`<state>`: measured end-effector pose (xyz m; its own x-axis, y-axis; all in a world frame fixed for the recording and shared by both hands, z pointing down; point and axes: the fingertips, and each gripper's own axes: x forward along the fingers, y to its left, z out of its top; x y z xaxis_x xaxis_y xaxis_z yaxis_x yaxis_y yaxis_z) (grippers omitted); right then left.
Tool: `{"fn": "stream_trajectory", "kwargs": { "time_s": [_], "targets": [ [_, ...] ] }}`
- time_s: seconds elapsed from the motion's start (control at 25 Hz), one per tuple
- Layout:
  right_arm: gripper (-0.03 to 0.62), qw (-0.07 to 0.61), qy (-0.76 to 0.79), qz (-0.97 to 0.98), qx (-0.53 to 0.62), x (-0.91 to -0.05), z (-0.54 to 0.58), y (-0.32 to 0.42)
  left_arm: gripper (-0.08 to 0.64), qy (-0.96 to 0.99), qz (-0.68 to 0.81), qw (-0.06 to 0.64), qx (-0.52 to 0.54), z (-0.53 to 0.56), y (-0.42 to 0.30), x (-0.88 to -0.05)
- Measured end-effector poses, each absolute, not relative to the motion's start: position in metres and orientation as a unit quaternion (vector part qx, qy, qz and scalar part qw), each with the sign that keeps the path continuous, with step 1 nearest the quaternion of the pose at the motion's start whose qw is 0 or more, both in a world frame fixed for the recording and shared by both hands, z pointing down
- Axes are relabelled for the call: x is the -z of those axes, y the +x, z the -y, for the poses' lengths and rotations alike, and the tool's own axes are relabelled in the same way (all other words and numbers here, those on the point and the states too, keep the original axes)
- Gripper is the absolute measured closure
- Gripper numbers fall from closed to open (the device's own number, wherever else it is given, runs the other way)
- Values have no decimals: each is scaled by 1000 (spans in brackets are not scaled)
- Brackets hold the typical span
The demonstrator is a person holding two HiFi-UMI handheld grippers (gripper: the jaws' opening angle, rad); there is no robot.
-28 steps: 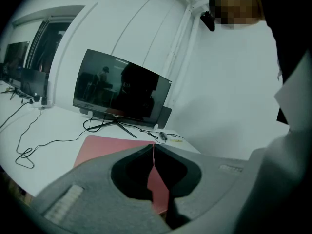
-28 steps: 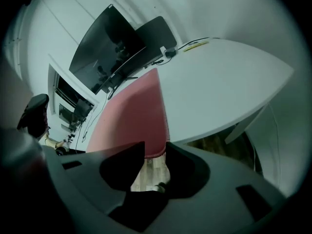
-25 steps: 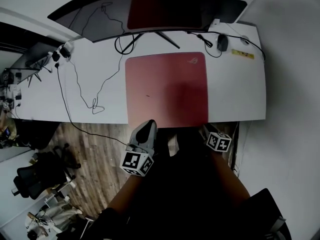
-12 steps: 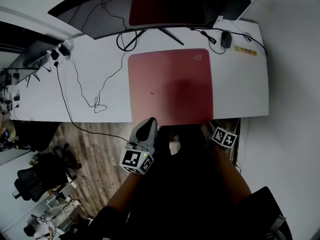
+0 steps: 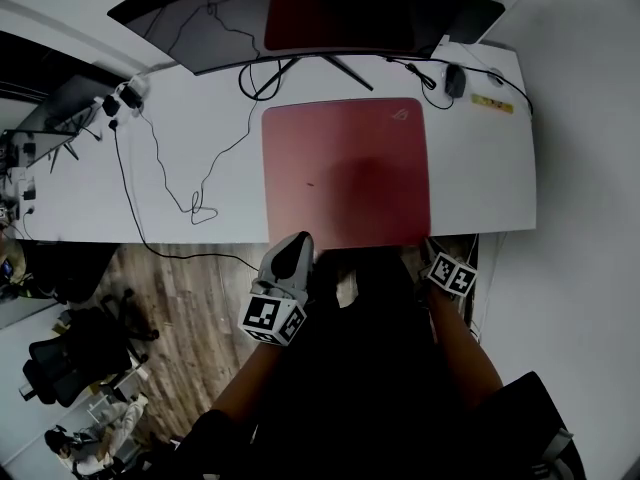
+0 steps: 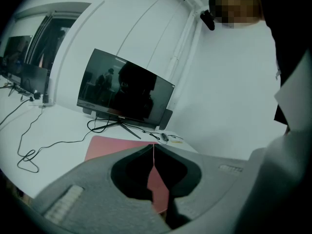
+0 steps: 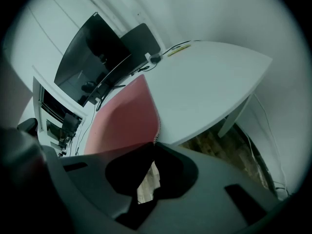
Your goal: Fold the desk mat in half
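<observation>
A red desk mat [image 5: 345, 168] lies flat on the white desk [image 5: 480, 178], its near edge along the desk's front edge. My right gripper [image 5: 430, 251] is at the mat's near right corner. In the right gripper view its jaws are closing and their tips [image 7: 154, 146] meet on the stitched corner of the mat [image 7: 124, 118]. My left gripper [image 5: 298, 242] sits at the mat's near edge close to the left corner. Its jaws [image 6: 153, 152] stand together, with the mat [image 6: 109, 147] showing beyond them. Whether they pinch the mat's edge I cannot tell.
A curved monitor [image 5: 300, 13] stands behind the mat on a splayed stand. A mouse [image 5: 456, 80] and a yellow label [image 5: 497, 105] lie at the back right. Black cables [image 5: 195, 203] trail over the desk's left part. Wooden floor and an office chair [image 5: 60, 363] lie below left.
The right gripper has moved forward and a little right onto the mat's near right corner. The left gripper has stayed at the near edge. The head view has shifted slightly.
</observation>
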<state>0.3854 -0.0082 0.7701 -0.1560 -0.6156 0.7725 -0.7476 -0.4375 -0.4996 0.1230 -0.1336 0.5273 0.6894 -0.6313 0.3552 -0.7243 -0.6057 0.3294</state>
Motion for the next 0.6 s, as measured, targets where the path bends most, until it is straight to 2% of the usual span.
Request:
{"fn": "stream_trajectory", "kwargs": {
  "time_s": [0.2, 0.6],
  "targets": [
    [578, 62, 655, 530, -536, -757, 10, 382, 538, 891, 386, 224, -87, 134, 107, -517],
    [578, 107, 662, 592, -447, -707, 32, 342, 538, 887, 405, 215, -55, 129, 54, -502]
  ]
}}
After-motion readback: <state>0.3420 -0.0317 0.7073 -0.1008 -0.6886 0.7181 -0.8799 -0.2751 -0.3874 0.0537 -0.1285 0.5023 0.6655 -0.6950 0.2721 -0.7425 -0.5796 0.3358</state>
